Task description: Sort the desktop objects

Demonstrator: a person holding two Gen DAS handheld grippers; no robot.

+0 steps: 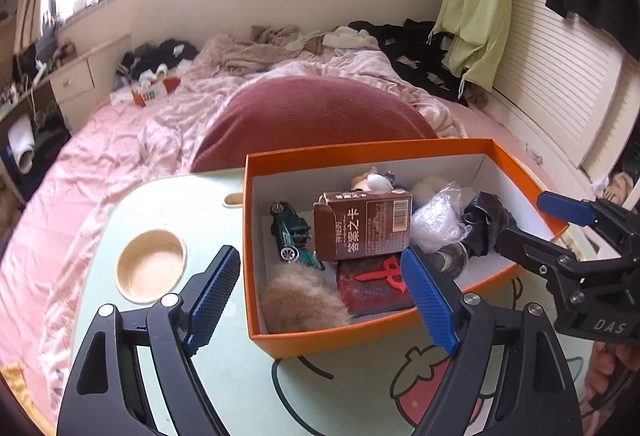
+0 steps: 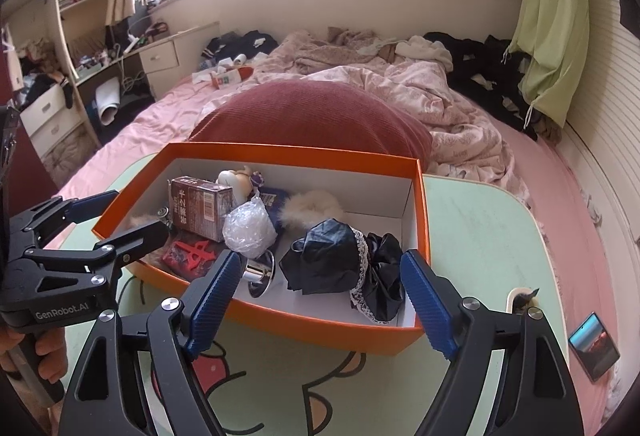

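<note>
Hand-held gripper (image 1: 324, 296) straddles orange box (image 1: 360, 336) corner.

Orange box (image 1: 360, 334) on the green table, open-topped, holding a brown carton (image 1: 362, 226) lying flat, green toy car (image 1: 294, 236), crumpled plastic (image 1: 438, 222), black lace-trimmed cloth (image 2: 344, 260), fur puff (image 1: 302, 300).

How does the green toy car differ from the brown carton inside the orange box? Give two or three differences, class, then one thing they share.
The green toy car is small and wheeled; the brown carton is bigger and rectangular. The toy car bears no print; the carton carries white characters and a barcode. The car lies nearer the left wall of the orange box; the carton sits mid-box. Both lie loose inside it, ungripped.
</note>
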